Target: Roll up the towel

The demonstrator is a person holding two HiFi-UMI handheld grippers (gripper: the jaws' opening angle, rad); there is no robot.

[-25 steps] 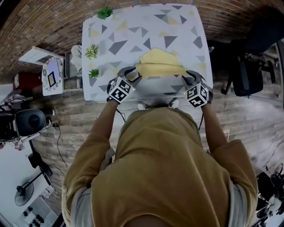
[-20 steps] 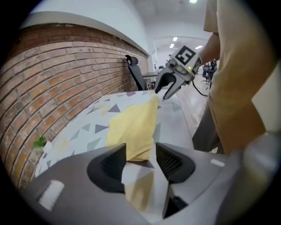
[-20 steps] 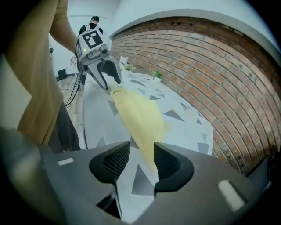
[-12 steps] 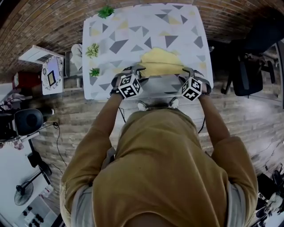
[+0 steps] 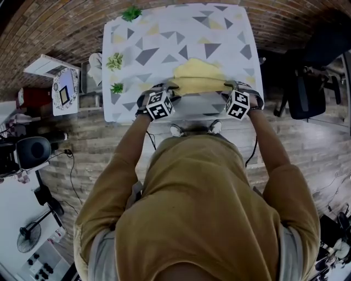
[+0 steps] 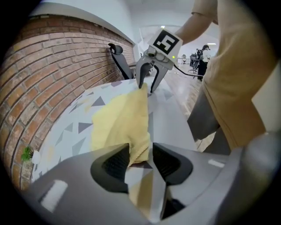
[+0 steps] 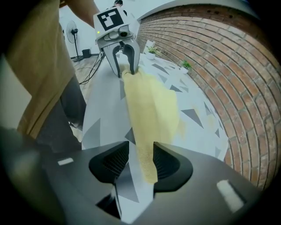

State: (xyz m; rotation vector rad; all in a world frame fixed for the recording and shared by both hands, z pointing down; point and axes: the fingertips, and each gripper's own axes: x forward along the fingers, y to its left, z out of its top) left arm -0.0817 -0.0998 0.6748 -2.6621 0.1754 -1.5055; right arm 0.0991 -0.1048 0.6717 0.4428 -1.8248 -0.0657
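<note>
A yellow towel (image 5: 198, 78) lies bunched near the front edge of the table (image 5: 164, 33), which has a triangle-patterned cloth. My left gripper (image 5: 167, 88) is at the towel's near left end. In the left gripper view its jaws (image 6: 140, 158) have just been closing and now pinch a fold of the towel (image 6: 120, 125). My right gripper (image 5: 230, 86) is at the near right end. Its jaws (image 7: 140, 160) have just been opening; the towel (image 7: 151, 105) runs between them against one pad, with a gap at the other. Each gripper view shows the other gripper at the towel's far end.
Three small green plants (image 5: 130, 13) (image 5: 113, 62) (image 5: 116, 89) stand along the table's left side. A low stand (image 5: 63, 90) is left of the table and a dark chair (image 5: 307, 93) is to its right. The floor is brick.
Both grippers have moved forward and down onto the towel's near edge and rolled, so their marker cubes face differently. The towel's near edge now sits between both pairs of jaws.
</note>
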